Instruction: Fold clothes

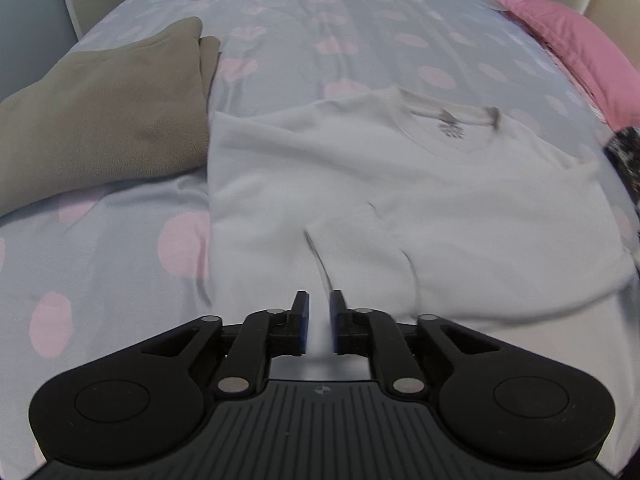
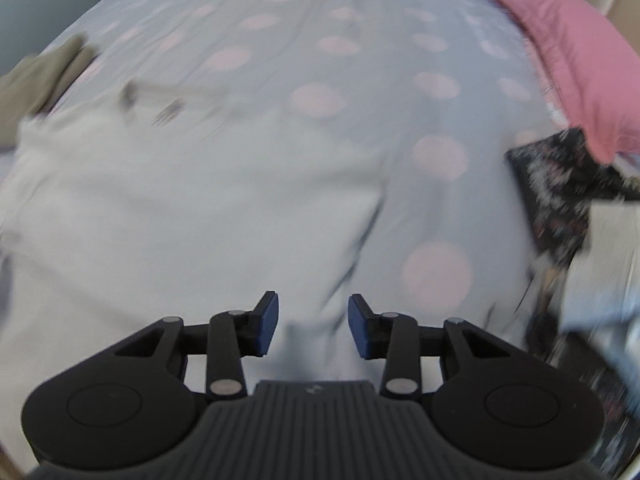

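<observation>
Bedspread (image 1: 320, 20), grey with pink dots, is the work surface. White T-shirt (image 1: 400, 184) lies just ahead of my left gripper (image 1: 320, 322), collar far, one sleeve flap turned in over the body; jaws nearly closed on a thin strip of its near hem, likely to lift or drag that edge. Right gripper (image 2: 312, 326) has jaws apart, nothing pinched, hanging over the shirt's right edge (view blurred). Tan folded garment (image 1: 104, 112) sits beyond and left of my left fingers, probably kept clear of the fold area. Pink pillow (image 1: 572, 40) far right. No containers in view.
</observation>
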{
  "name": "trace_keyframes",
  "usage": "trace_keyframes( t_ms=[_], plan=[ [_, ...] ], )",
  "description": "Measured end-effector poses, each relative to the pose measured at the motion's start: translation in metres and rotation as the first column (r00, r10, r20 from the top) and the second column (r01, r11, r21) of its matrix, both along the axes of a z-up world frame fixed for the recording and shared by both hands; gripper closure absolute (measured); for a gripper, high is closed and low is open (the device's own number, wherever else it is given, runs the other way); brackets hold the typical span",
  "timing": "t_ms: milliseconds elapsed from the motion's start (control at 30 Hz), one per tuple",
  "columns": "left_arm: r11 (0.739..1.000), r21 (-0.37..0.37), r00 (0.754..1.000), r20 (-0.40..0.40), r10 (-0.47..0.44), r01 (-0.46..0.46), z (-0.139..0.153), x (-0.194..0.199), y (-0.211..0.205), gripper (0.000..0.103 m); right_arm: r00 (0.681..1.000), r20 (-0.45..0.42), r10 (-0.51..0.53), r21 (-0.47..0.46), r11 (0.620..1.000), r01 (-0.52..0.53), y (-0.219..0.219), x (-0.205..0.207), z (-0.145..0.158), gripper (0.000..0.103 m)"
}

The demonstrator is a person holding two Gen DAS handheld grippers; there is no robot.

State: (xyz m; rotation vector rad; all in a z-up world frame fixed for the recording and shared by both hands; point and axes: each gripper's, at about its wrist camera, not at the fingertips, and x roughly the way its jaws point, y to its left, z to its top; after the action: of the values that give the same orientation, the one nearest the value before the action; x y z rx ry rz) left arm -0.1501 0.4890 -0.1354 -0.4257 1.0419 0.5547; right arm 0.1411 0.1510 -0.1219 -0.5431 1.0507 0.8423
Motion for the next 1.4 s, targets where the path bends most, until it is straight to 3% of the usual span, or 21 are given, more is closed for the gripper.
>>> trace_keyframes(
  t_ms=[233, 400, 600, 767, 867, 967, 1100, 1233, 1400],
  plan=[
    [0.998, -0.035, 0.998, -0.052, 0.043, -0.044, -0.007, -0.033, -0.046, 0.087, 0.995, -0.059, 0.08, -0.054, 0.995, -0.083, -0.032, -0.106, -0.046, 0.059],
    [0.997, 0.016, 0.993, -0.089, 0.078, -0.077, -0.017, -0.062, -0.081, 0.087, 0.991, -0.086, 0.103, -0.064, 0.992, -0.108, -0.048, -0.159, -0.067, 0.056],
    [0.985, 0.04, 0.976, -0.134, 0.174, -0.17, -0.028, -0.096, -0.102, 0.079, 0.987, -0.057, 0.147, -0.114, 0.982, -0.153, -0.061, -0.185, -0.076, 0.055],
    [0.964, 0.048, 0.946, -0.187, 0.265, -0.26, -0.038, -0.119, -0.107, 0.077, 0.982, -0.035, 0.185, -0.156, 0.97, -0.188, -0.072, -0.207, -0.083, 0.045],
    [0.963, 0.029, 0.944, -0.191, 0.267, -0.267, -0.041, -0.126, -0.111, 0.075, 0.982, -0.04, 0.183, -0.15, 0.971, -0.187, -0.076, -0.21, -0.084, 0.045],
    [0.966, 0.027, 0.944, -0.208, 0.258, -0.258, -0.044, -0.127, -0.114, 0.064, 0.984, -0.042, 0.172, -0.142, 0.974, -0.176, -0.081, -0.211, -0.082, 0.045],
    [0.962, 0.023, 0.932, -0.239, 0.271, -0.274, -0.047, -0.131, -0.116, 0.063, 0.987, -0.04, 0.153, -0.135, 0.978, -0.157, -0.088, -0.213, -0.079, 0.044],
    [0.957, 0.007, 0.924, -0.258, 0.281, -0.289, -0.05, -0.133, -0.12, 0.061, 0.992, -0.011, 0.124, -0.155, 0.98, -0.124, -0.093, -0.212, -0.078, 0.029],
    [0.964, 0.02, 0.921, -0.292, 0.258, -0.264, -0.057, -0.132, -0.126, 0.058, 0.995, 0.015, 0.1, -0.188, 0.978, -0.095, -0.098, -0.209, -0.081, 0.025]
  ],
)
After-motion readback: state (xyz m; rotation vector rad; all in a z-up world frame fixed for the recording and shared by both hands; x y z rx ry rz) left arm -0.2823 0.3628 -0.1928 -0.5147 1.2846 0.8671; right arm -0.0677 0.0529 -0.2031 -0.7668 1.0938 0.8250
